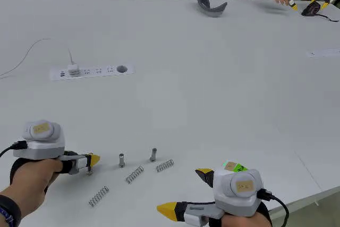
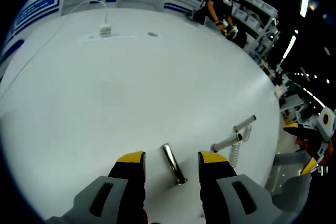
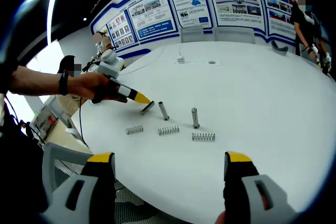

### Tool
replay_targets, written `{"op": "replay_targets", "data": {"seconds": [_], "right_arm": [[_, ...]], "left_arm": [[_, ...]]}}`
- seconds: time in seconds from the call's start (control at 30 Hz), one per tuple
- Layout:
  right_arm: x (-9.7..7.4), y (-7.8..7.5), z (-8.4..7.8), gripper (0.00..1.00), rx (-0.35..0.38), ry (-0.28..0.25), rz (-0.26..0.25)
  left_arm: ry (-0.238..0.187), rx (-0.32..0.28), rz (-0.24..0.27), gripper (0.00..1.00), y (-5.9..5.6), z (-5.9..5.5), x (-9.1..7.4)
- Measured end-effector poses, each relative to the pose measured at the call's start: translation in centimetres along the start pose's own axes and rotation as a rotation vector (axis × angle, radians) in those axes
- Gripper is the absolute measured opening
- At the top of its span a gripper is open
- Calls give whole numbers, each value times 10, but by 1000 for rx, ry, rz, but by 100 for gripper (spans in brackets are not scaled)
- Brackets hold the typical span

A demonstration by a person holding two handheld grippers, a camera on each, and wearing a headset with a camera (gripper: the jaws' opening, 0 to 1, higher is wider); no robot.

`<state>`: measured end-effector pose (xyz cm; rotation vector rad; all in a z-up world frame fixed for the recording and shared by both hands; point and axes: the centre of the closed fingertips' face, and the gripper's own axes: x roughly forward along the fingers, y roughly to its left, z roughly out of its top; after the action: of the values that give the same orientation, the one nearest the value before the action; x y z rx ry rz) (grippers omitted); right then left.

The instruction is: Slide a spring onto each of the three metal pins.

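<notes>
Springs [image 1: 134,174], three of them, lie loose on the table [image 1: 212,89] in the head view, none on a pin. Two pins [image 1: 121,160] stand upright just at 12 o'clock of the springs. The left tongs [image 1: 91,160] sit at 9 o'clock of those pins, tip low to the table. The right tongs [image 1: 186,191], at 4 o'clock of the springs, are spread wide and hold nothing.

In the left gripper view, the left tongs' jaws stand apart on either side of the third pin [image 2: 173,163]. A gap shows on both sides, so it is straddled, not gripped.

In the right gripper view that pin is off upright, at 5 o'clock of the left tongs' yellow tip; whether it leans or lies flat I cannot tell. The springs form a row at 6 o'clock of the pins.

The likely trouble is closing off-centre on the tilted pin. It could squirt out and roll into the two standing pins, toppling them. A light spring pinched too hard may also pop free.
</notes>
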<state>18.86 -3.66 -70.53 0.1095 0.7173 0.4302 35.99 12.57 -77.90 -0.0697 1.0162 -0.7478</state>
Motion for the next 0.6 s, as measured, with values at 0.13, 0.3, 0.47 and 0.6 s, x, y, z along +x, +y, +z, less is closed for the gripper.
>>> {"op": "replay_targets", "data": {"seconds": [0.13, 0.3, 0.47, 0.6], "right_arm": [[1, 1, -3, 87, 4, 8, 4], [2, 0, -4, 87, 9, 10, 5], [2, -3, -4, 87, 15, 9, 1], [2, -4, -4, 87, 19, 8, 2]], "left_arm": [[1, -10, 7, 35, -1, 2, 5], [41, -51, 27, 27, -3, -4, 10], [59, -142, 60, 19, -2, -6, 11], [80, -156, 88, 16, -3, -4, 13]]}}
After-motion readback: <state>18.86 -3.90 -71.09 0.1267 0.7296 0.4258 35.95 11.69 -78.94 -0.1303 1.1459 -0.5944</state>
